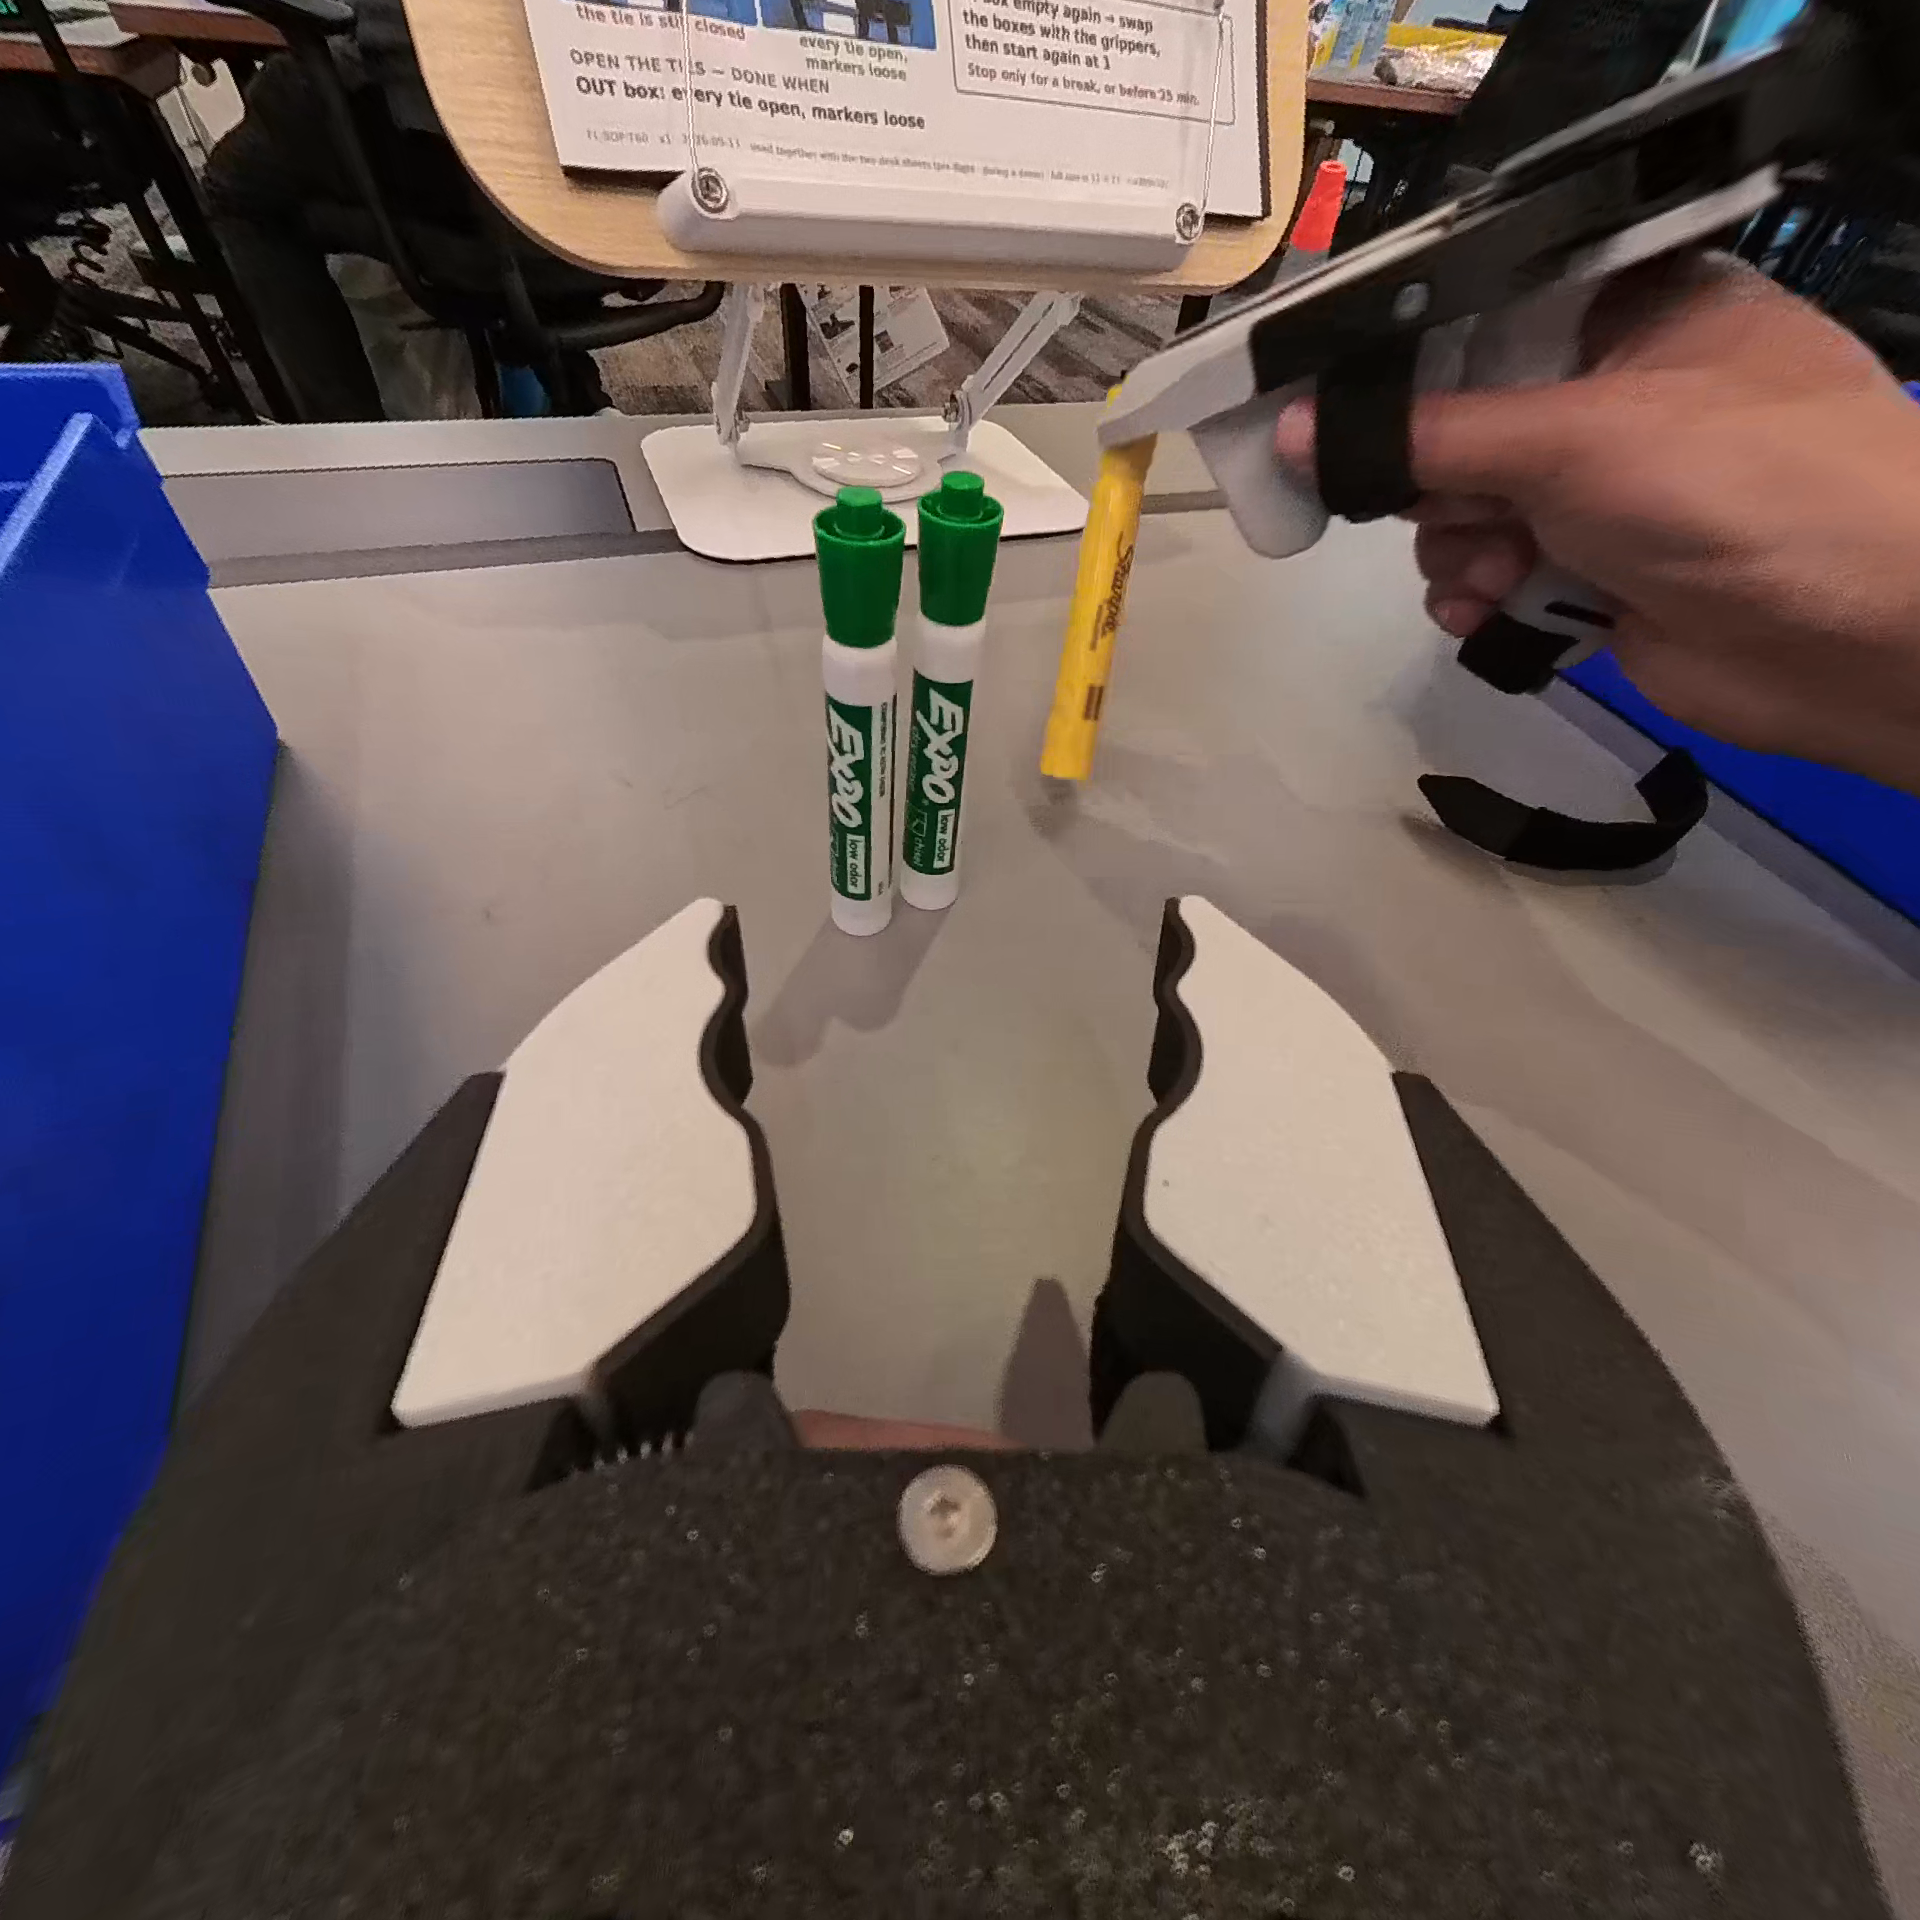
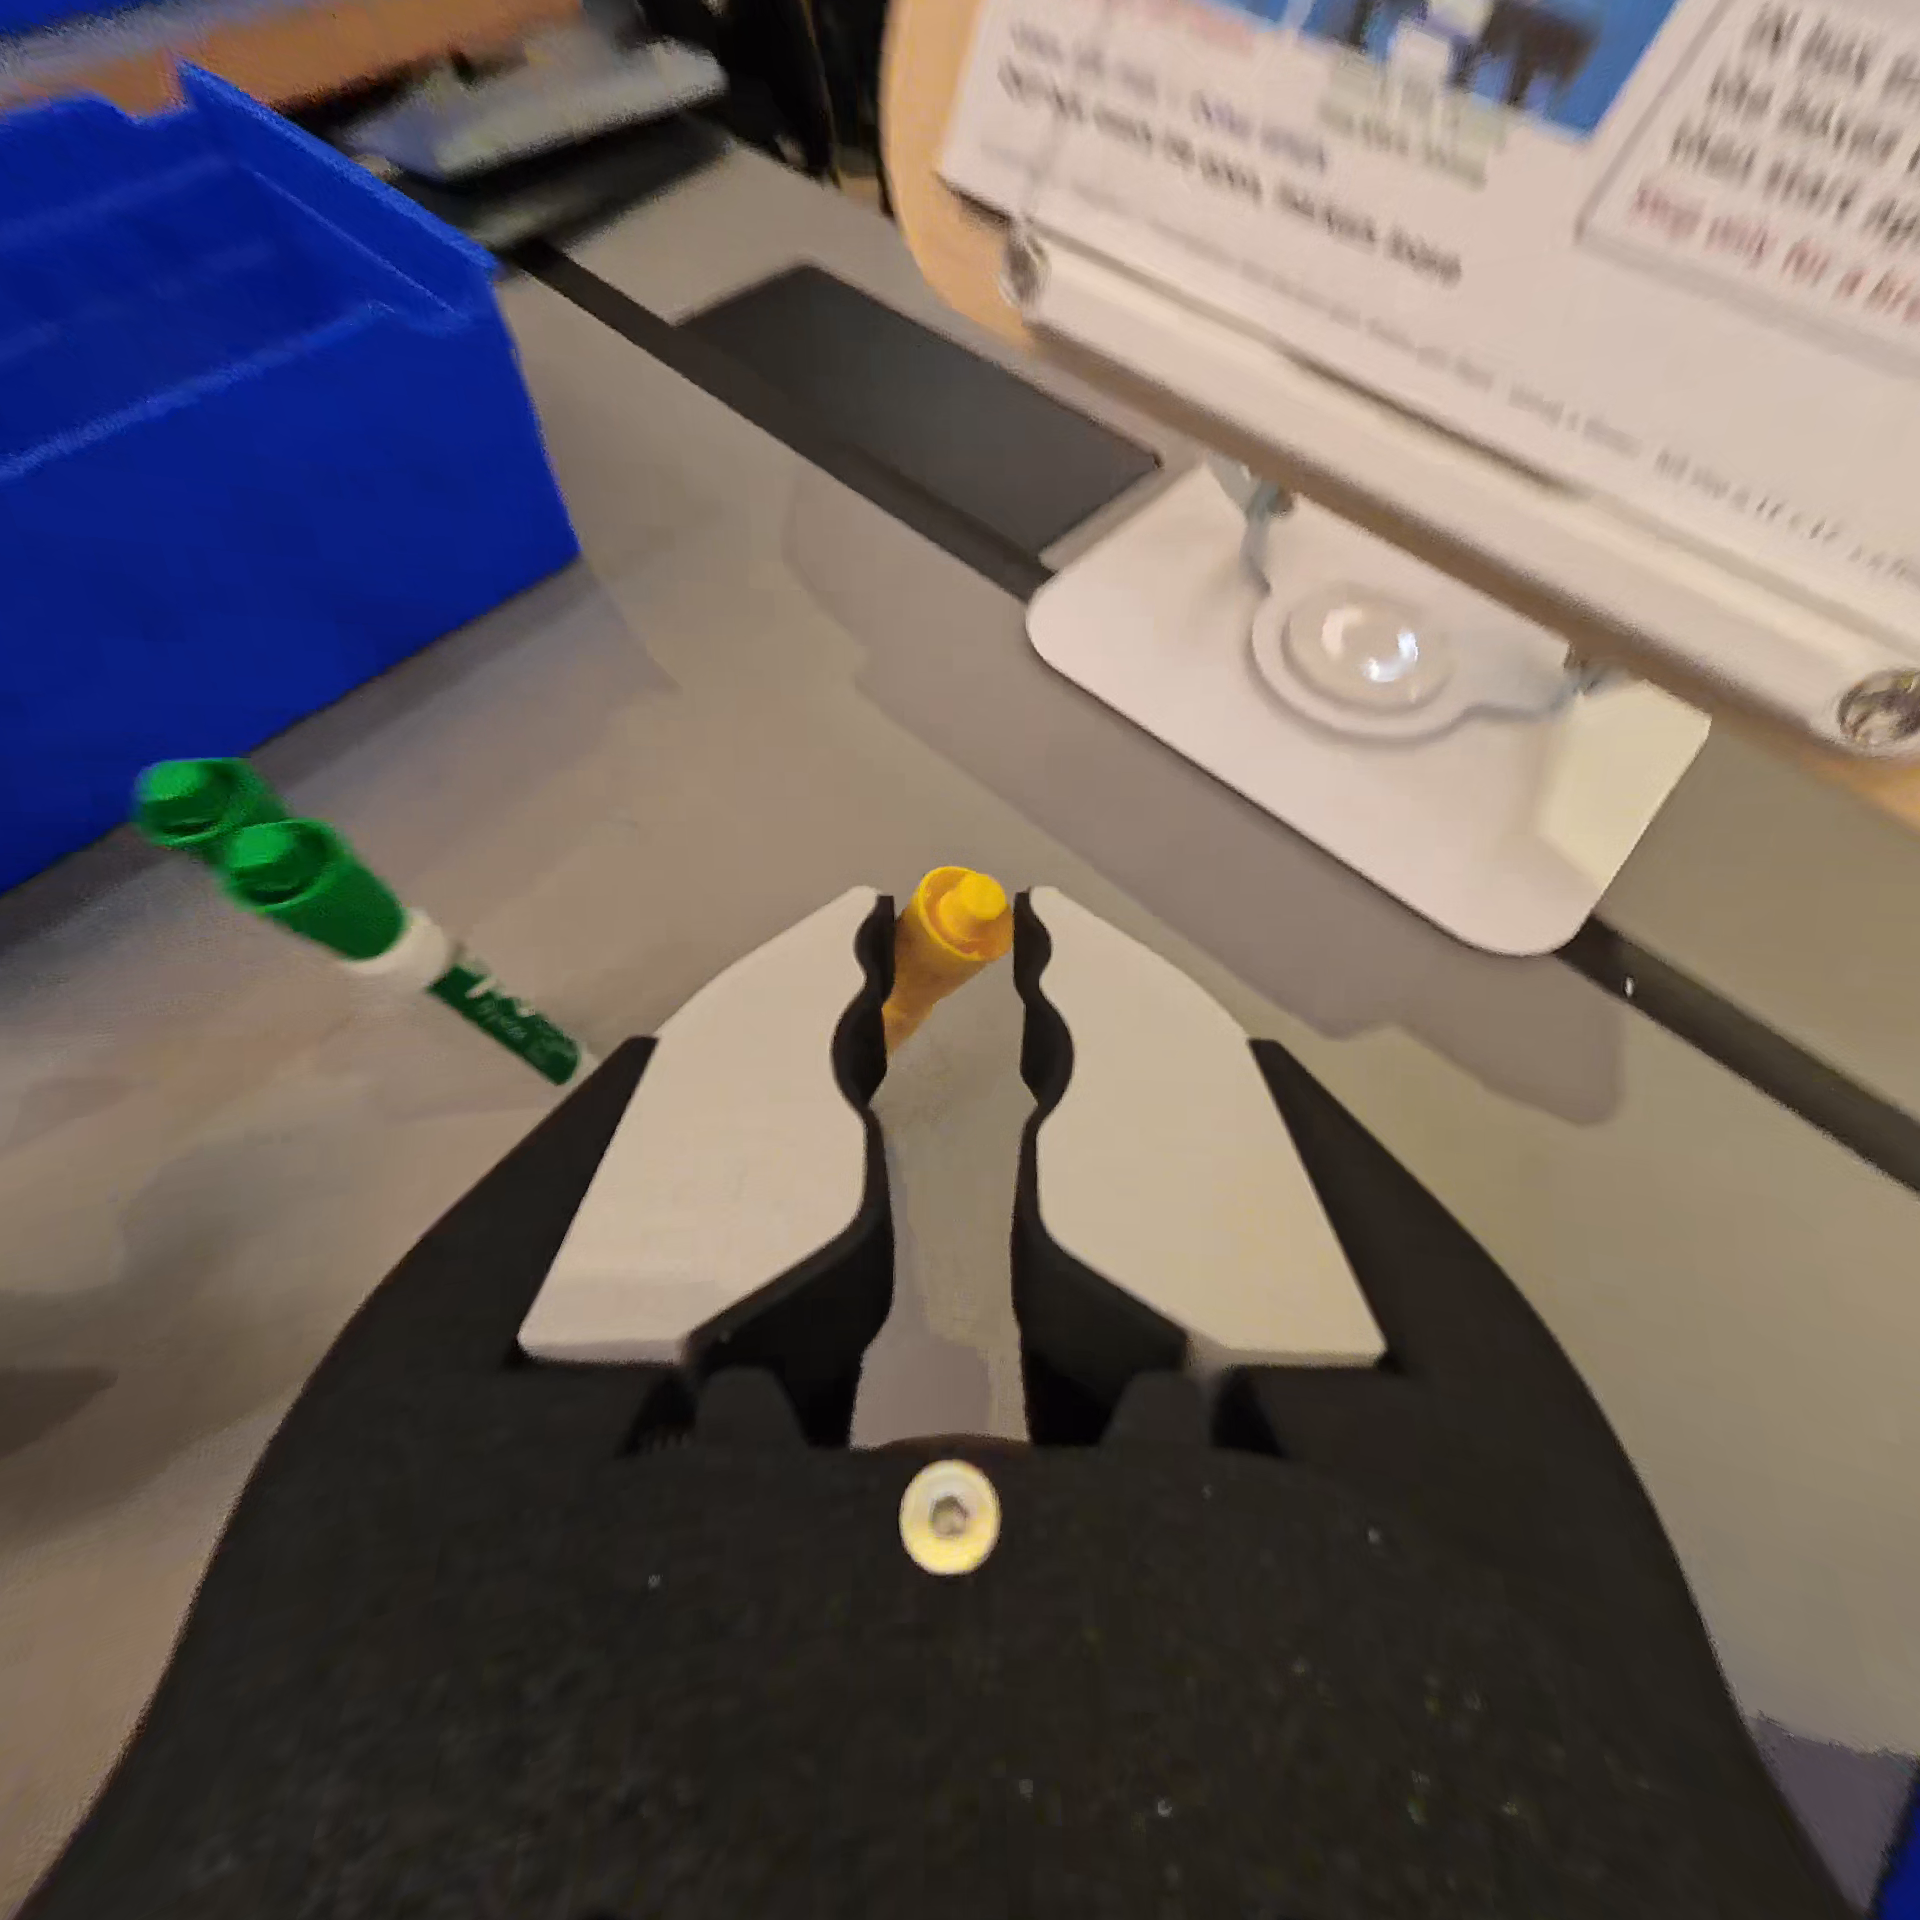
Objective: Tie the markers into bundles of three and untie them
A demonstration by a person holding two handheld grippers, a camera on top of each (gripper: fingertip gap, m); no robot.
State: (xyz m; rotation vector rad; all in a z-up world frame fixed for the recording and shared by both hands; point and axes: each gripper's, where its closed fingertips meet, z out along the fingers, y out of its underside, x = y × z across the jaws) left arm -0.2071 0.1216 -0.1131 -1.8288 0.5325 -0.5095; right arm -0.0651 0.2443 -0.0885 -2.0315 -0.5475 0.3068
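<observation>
Two green-capped white markers point(image 1: 894, 707) stand upright side by side on the grey table point(image 1: 520, 831). They also show in the right wrist view point(image 2: 301, 894), at left. My left gripper point(image 1: 951, 925) is open and empty, just in front of them. My right gripper point(image 2: 951, 914) is shut on the cap end of a yellow marker point(image 2: 951, 935). In the left wrist view the yellow marker point(image 1: 1096, 623) hangs upright from the right gripper point(image 1: 1127, 426), to the right of the green pair, its lower end at or just above the table. A black strap tie point(image 1: 1569, 821) lies on the table at right.
A blue bin point(image 1: 104, 831) stands at the left, also in the right wrist view point(image 2: 229, 416). Another blue bin edge point(image 1: 1766, 758) is at the right. A sheet holder on a white stand point(image 1: 862, 488) stands behind the markers. A hand point(image 1: 1683, 540) holds the right gripper. The grippers' ends are close to 20 centimetres from one another.
</observation>
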